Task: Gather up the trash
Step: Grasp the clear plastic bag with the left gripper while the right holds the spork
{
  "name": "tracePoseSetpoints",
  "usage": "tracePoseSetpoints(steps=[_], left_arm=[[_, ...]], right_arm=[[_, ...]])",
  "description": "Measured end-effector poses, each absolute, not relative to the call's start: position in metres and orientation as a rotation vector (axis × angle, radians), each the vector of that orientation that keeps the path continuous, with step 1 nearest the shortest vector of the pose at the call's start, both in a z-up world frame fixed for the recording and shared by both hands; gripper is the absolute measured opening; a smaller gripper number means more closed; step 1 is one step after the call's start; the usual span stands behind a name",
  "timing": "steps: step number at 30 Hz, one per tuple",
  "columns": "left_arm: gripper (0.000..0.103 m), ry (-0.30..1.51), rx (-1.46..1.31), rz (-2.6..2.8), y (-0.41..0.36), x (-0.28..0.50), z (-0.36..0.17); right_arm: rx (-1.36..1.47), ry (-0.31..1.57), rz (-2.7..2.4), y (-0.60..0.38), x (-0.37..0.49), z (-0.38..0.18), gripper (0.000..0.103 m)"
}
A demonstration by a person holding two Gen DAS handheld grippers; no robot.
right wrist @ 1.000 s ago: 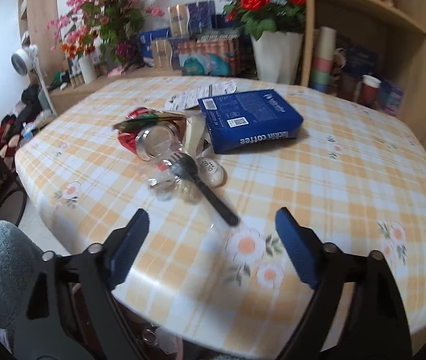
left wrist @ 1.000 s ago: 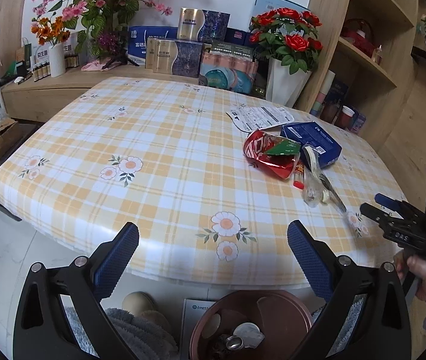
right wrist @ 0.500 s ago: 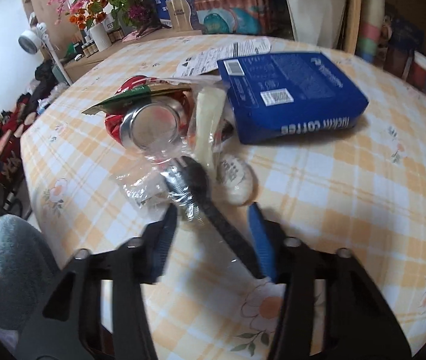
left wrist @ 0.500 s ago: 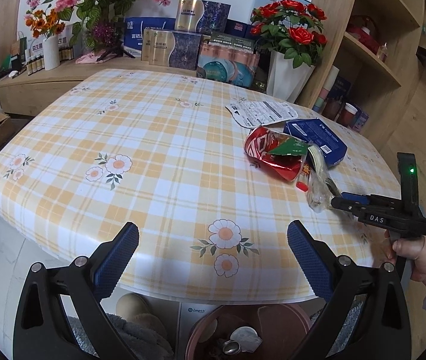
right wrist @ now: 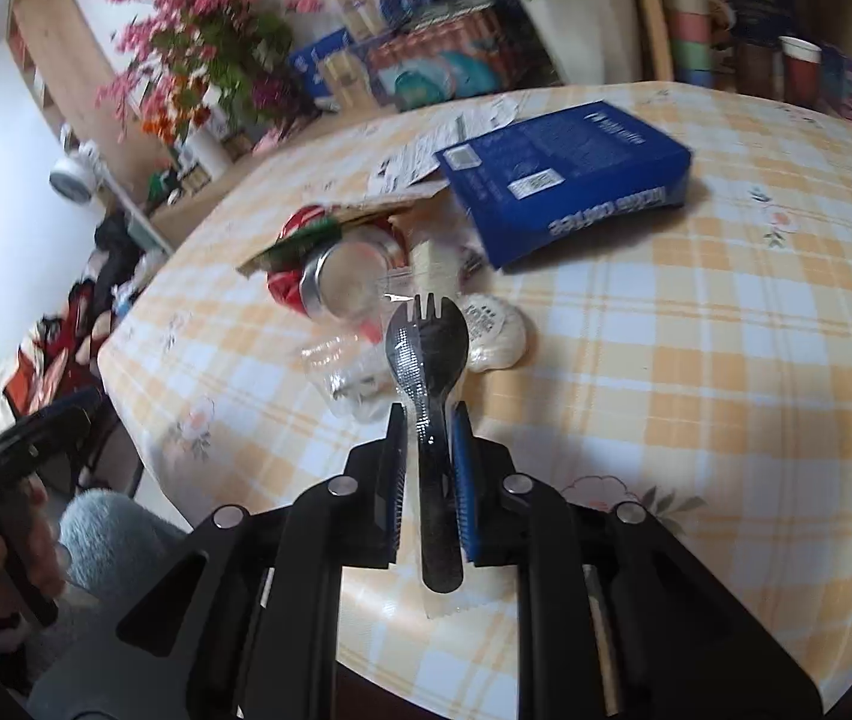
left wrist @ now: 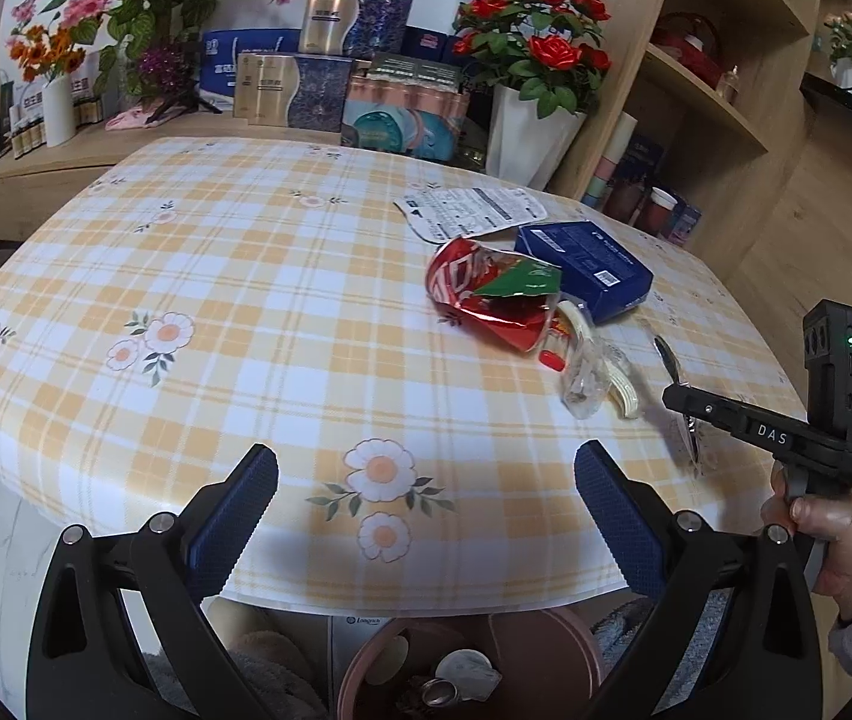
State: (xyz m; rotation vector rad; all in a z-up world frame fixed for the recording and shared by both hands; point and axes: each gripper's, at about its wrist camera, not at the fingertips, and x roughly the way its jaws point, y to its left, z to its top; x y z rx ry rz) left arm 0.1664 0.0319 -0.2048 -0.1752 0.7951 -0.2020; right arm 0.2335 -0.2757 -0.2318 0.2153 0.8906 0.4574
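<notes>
My right gripper (right wrist: 429, 414) is closing tight, its blue pads pressed on the handle of a black plastic spork (right wrist: 426, 330) in a clear sleeve. The spork's head points at the trash pile: a crushed red can (right wrist: 342, 282), a white round packet (right wrist: 495, 330), crumpled clear wrapping (right wrist: 348, 372) and a blue coffee box (right wrist: 564, 174). The left wrist view shows the right gripper (left wrist: 675, 399) at the table's right edge, beside the can (left wrist: 480, 294) and box (left wrist: 582, 264). My left gripper (left wrist: 426, 468) is open and empty over the table's near edge.
A brown bin (left wrist: 546, 648) with scraps in it stands on the floor under the checked table (left wrist: 246, 300). A printed leaflet (left wrist: 468, 213) lies behind the can. Boxes, a vase of roses (left wrist: 528, 126) and wooden shelves (left wrist: 708, 108) line the back.
The right gripper moved in over the spork and closed from wide open onto its handle, rolling a little. The left gripper drifted closer to the table.
</notes>
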Motion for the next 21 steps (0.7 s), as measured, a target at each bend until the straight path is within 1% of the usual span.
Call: tracePoseSetpoints(steps=[7, 11, 13, 16, 21], left_arm=[[0.096, 0.797, -0.164, -0.297, 0.009, 0.176, -0.201], [0.092, 0.809, -0.174, -0.377, -0.007, 0.188, -0.199], [0.083, 0.816, -0.163, -0.425, -0.018, 0.195, -0.200], [0.074, 0.843, -0.130, -0.519, -0.041, 0.209, -0.209], [0.067, 0.902, -0.060, -0.558, -0.073, 0.240, -0.231]], right_arm=[[0.229, 0.859, 0.359, -0.291, 0.221, -0.232, 0.017], [0.283, 0.846, 0.308, -0.300, 0.218, -0.230, 0.017], [0.322, 0.825, 0.298, -0.305, 0.216, -0.227, 0.017], [0.329, 0.807, 0.299, -0.303, 0.213, -0.223, 0.017], [0.300, 0.801, 0.296, -0.302, 0.207, -0.221, 0.017]])
